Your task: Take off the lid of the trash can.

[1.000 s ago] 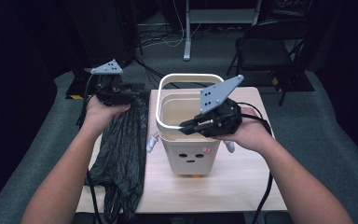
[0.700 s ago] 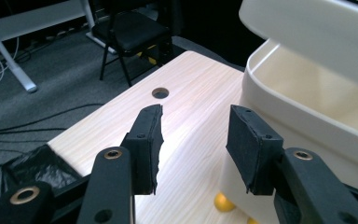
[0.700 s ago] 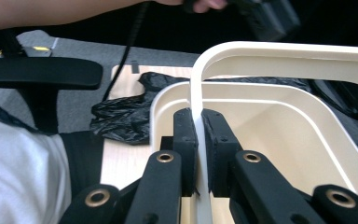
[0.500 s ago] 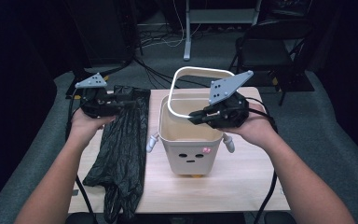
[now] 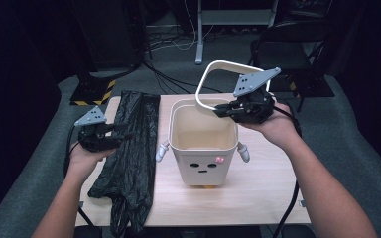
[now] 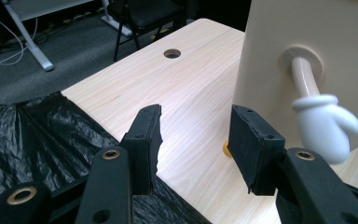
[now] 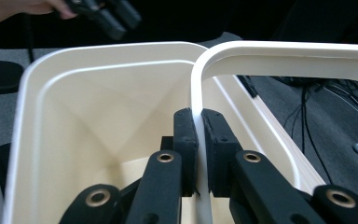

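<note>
Rim ring pinched in right tool, tilted above bin. Left tool, half open, empty, over black bag on counter.

L gripper blk jaws, brass rivets | R gripper same | grey tri plates, blk cables

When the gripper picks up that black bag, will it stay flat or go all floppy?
Probably floppy: the black bag lies crumpled and wrinkled, and one end droops over the table edge. It looks thin and light, so it may bunch up if pushed. The shiny film could slip between the pads of the left gripper, which stands open above it.
</note>
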{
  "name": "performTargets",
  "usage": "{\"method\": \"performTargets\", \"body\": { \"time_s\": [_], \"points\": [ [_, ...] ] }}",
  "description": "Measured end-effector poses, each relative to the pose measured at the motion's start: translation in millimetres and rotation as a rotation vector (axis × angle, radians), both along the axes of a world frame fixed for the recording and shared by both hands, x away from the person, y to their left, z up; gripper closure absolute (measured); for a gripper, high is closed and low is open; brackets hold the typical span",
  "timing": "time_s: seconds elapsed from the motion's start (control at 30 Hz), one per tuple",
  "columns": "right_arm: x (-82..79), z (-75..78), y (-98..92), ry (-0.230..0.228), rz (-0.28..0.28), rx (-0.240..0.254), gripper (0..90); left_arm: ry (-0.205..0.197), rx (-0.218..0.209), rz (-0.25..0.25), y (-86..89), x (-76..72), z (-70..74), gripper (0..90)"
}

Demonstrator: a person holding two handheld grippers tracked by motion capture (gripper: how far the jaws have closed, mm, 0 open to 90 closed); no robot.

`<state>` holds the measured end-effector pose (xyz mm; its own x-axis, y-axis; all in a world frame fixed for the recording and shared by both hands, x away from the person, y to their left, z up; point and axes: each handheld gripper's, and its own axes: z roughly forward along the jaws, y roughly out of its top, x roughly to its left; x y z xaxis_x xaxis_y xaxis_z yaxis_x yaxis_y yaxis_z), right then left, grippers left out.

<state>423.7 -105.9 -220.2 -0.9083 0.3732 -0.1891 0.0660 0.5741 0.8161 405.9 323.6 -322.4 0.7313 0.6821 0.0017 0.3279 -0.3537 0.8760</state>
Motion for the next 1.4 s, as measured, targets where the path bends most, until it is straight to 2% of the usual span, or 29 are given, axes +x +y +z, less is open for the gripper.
{"method": "performTargets", "body": {
  "time_s": [0.23,0.3,0.33,0.6,0.67,0.9,0.93,1.27,1.3,1.4],
  "points": [
    [18.1,-0.6,-15.5,0.0,-0.09,0.014,84.4,-0.001,0.003,-0.003,1.6,-9.0,-13.7,53.4],
    [20.0,-0.8,-16.9,0.0,-0.098,0.015,84.4,-0.01,0.003,0.008,2.9,-10.9,-17.0,53.4],
    [25.1,-1.4,-21.1,0.004,-0.125,0.019,84.4,-0.012,-0.001,0.013,4.0,-11.6,-18.2,53.5],
    [34.1,-2.7,-29.9,-0.004,-0.17,0.028,84.4,-0.026,-0.033,0.03,10.1,-17.5,-26.3,53.4],
    [37.2,-3.7,-34.8,-0.008,-0.188,0.046,84.4,-0.024,-0.046,0.036,12.3,-18.5,-30.8,53.4],
    [42.6,-9.1,-47.4,-0.002,-0.235,0.078,84.3,-0.01,-0.042,0.047,16.8,-19.0,-39.6,53.5],
    [44.6,-13.7,-52.9,0.005,-0.253,0.086,84.4,-0.007,-0.042,0.051,18.7,-19.1,-41.2,53.5],
    [45.3,-35.9,-69.5,0.004,-0.302,0.103,84.4,0.01,-0.053,0.093,32.4,-16.2,-55.0,53.3],
    [44.0,-44.1,-72.8,0.006,-0.31,0.101,84.4,0.014,-0.056,0.102,35.3,-15.2,-59.3,53.3],
    [42.4,-55.6,-76.0,0.01,-0.324,0.09,84.3,0.022,-0.062,0.118,38.5,-13.8,-65.3,53.3]
  ]
}}
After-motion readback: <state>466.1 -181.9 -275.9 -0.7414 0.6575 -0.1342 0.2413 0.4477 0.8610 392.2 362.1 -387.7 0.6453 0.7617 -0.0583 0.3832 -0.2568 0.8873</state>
